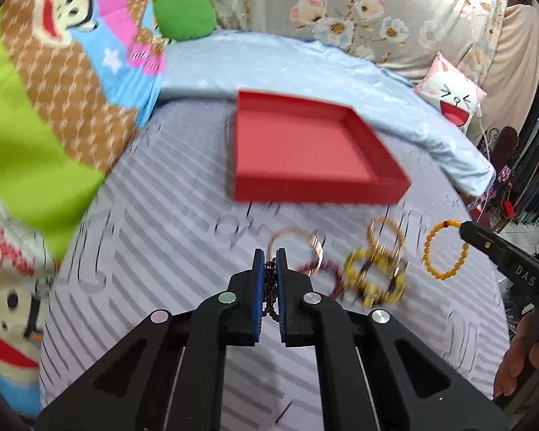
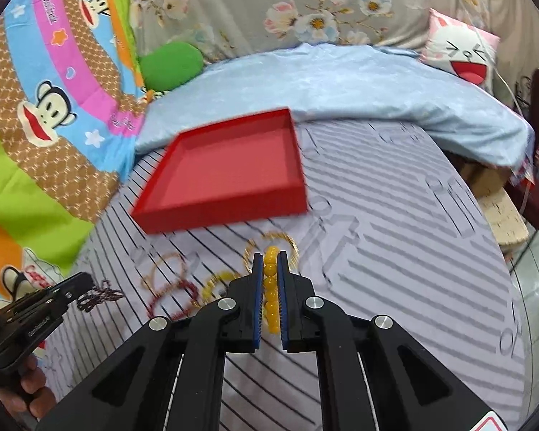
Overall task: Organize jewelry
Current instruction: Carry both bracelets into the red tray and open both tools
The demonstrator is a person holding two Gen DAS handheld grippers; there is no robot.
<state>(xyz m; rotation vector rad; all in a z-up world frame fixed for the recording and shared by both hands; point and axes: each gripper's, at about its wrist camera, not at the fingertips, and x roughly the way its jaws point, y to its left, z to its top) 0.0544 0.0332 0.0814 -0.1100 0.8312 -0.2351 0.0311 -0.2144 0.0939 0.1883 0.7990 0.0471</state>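
Risk comes from the thin grips: the left gripper (image 1: pixel 269 256) is clenched on a dark beaded bracelet (image 1: pixel 270 289), the right gripper (image 2: pixel 270 260) on a yellow beaded bracelet (image 2: pixel 270 287), both above the striped bed sheet (image 1: pixel 161 215). The red tray (image 1: pixel 305 151) lies ahead, empty. A quick swing may let the beads slip out and fall among the other bracelets (image 1: pixel 373 276).

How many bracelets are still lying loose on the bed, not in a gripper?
About 4, blurred: thin gold bangle, dark red bead bracelet, yellow-black bead bracelet, gold bangle. Overlaps may hide more.
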